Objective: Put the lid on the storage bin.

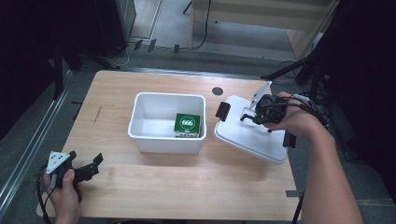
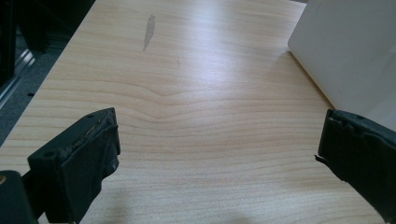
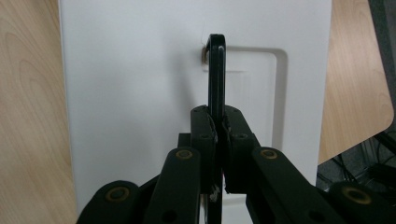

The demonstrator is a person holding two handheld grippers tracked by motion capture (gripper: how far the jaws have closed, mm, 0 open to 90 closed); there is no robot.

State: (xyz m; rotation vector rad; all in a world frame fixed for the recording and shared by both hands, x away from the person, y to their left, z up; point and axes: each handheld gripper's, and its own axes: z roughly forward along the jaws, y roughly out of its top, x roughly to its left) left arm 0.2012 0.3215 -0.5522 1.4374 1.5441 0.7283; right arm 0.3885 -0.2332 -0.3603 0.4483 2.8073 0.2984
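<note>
Right gripper: I see my jaws clamped on the black handle of the white lid; in the right gripper view the pads press on the thin handle from both sides.

Handle: it stands edge-on between my right fingers and runs straight ahead of them to where it meets the lid's recessed panel.

Lid: it sits under and ahead of my right fingertips, tilted, with its near-right corner low on the table and the edge toward the bin higher. A black latch shows on the lid's edge, to the bin side of my right fingers.

Left gripper: jaws stand wide apart with nothing between them, only bare wood ahead in the left gripper view. My left hand holds it at the near-left corner of the table.

White bin: uncovered, mid-table, between my two grippers, well apart from the left fingers and nearer the right ones. Its outer wall shows just past my left gripper's right-hand finger.

Green box: lies inside the bin, in the corner nearest the lid, marked 666.

Grey smudge: on the wood, far ahead of my left fingers.
</note>
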